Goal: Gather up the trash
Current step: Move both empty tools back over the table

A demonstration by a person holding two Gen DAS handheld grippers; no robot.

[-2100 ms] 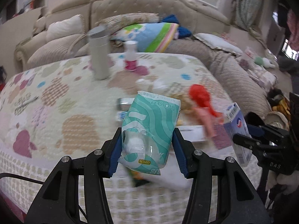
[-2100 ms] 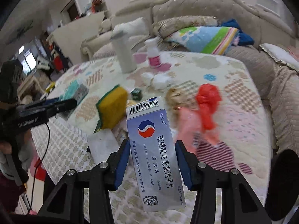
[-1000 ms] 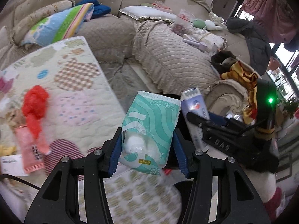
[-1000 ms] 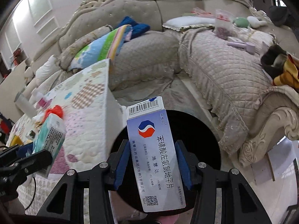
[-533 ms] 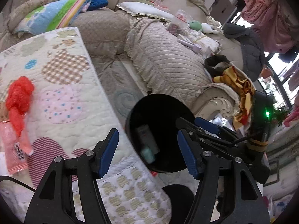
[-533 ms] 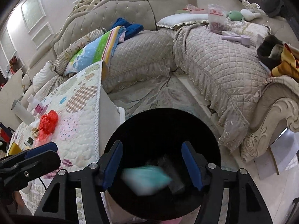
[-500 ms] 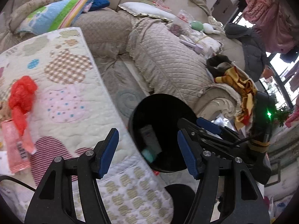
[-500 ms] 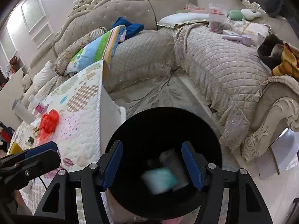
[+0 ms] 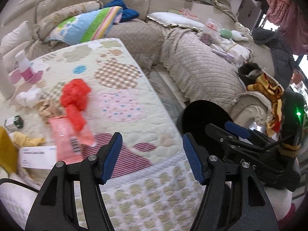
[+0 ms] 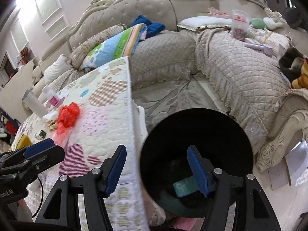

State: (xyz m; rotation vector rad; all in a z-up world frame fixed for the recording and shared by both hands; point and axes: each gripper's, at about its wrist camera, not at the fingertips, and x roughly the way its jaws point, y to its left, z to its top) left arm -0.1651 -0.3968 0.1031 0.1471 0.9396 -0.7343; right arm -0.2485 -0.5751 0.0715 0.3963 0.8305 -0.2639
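Observation:
My left gripper [image 9: 152, 157] stands open and empty above the quilted table's front corner [image 9: 159, 165]. To its right hangs my right gripper [image 9: 229, 129], also open with nothing in it. In the right wrist view that right gripper [image 10: 156, 170] hovers over the near left rim of the black trash bin [image 10: 240, 134]. The teal tissue pack [image 10: 182, 186] lies at the bin's bottom. On the table a red plastic bag [image 9: 76, 98], a pink wrapper [image 9: 67, 136], a white box [image 9: 38, 156] and crumpled paper [image 9: 48, 107] lie left of the left gripper.
A quilted beige sofa [image 9: 202, 71] curves around the table and the bin. A pink-and-white bottle [image 9: 24, 67] and a small green box [image 9: 14, 122] stand further back on the table. Clothes [image 9: 269, 94] are piled on the sofa arm right of the bin.
Both grippers let go: the tissue pack and the medicine box fell into the bin. Since then both views have swung left, back toward the table, with the jaws staying open.

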